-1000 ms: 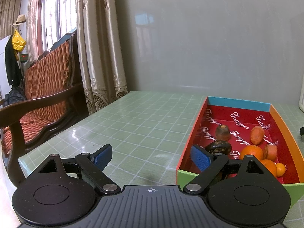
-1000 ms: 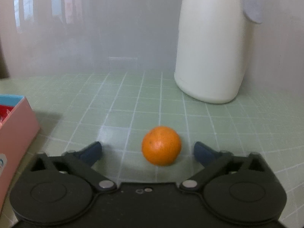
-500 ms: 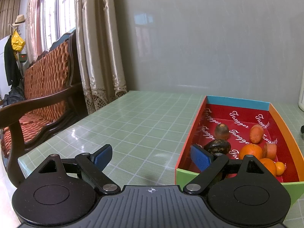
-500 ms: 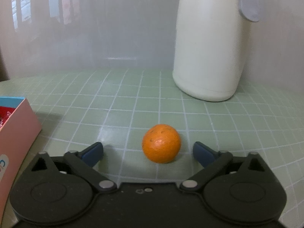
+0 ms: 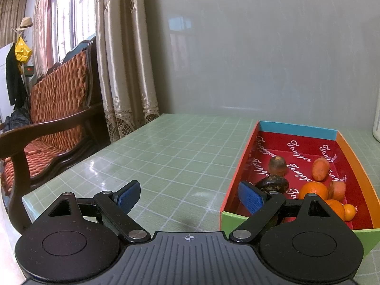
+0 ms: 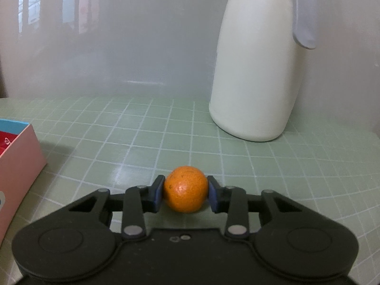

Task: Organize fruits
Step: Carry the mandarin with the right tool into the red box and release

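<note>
**Right gripper pinching a loose orange, box waiting for it**

Left wrist view: the left gripper [image 5: 188, 196] is hanging with its blue pads spread wide and nothing between them, just beside the near left corner of the fruit box [image 5: 239, 166]. The box is sitting on the green tiled table [image 5: 166, 156] with its red lining showing. Inside it, toward the near end, several orange fruits [image 5: 313, 190] are lying bunched together, and two dark, mottled fruits [image 5: 273, 184] are lying nearer the box's left wall. A wooden bench [image 5: 54, 109] is standing beyond the table edge, well apart from the box on its left.

Right wrist view: the right gripper [image 6: 185, 193] is squeezing a small orange [image 6: 185, 192], a pad touching each side of it. Whether the orange is resting on the table or is just off it cannot be told. The box's pink outer wall [image 6: 19, 161] is showing to the left of the orange, near but not touching. A tall cream jug [image 6: 256, 71] is standing on the far side of the orange from the box.

The step in hand looks like the grasp of the last loose fruit. The next move is probably calling for a lift high enough to pass over the box's wall, a carry leftward, and a release over a bare patch of lining, with a grip gentle enough not to bruise the skin.
</note>
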The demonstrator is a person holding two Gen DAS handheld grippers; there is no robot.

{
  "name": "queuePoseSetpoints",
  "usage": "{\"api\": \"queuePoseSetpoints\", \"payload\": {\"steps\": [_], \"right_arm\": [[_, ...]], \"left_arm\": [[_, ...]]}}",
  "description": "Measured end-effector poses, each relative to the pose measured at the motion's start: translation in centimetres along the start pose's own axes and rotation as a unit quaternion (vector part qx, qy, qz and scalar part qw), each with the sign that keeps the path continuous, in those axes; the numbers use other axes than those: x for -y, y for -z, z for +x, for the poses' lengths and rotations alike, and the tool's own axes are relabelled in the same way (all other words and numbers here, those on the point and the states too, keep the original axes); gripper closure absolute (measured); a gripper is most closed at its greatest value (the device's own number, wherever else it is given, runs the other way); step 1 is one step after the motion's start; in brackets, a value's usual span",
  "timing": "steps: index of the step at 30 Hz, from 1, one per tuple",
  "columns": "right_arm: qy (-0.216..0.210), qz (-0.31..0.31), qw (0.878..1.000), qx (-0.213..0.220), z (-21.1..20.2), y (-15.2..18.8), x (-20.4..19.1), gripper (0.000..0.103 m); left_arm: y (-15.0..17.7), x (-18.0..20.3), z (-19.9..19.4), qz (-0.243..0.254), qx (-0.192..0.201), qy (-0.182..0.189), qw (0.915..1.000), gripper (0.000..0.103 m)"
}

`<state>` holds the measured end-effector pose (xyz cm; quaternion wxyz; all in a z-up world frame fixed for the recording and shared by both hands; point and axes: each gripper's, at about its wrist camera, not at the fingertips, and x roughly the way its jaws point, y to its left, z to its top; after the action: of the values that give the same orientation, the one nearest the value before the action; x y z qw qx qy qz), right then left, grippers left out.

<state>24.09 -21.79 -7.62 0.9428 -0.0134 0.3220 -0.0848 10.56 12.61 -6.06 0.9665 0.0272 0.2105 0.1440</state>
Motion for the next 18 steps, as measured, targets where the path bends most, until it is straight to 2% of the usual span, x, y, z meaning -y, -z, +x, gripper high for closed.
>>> {"api": "queuePoseSetpoints", "payload": {"steps": [8, 18], "right_arm": [[-0.031, -0.014, 0.999, 0.02, -2.3, -0.6, -1.3, 0.068], [-0.099, -0.054, 0.992, 0.052, -7.7, -1.4, -5.9, 0.068]], "left_arm": [[0.1, 0.0, -0.3, 0.004, 0.004, 0.006, 1.0, 0.014], [0.2, -0.2, -1.2, 0.006, 0.012, 0.009, 0.9999, 0.014]]}}
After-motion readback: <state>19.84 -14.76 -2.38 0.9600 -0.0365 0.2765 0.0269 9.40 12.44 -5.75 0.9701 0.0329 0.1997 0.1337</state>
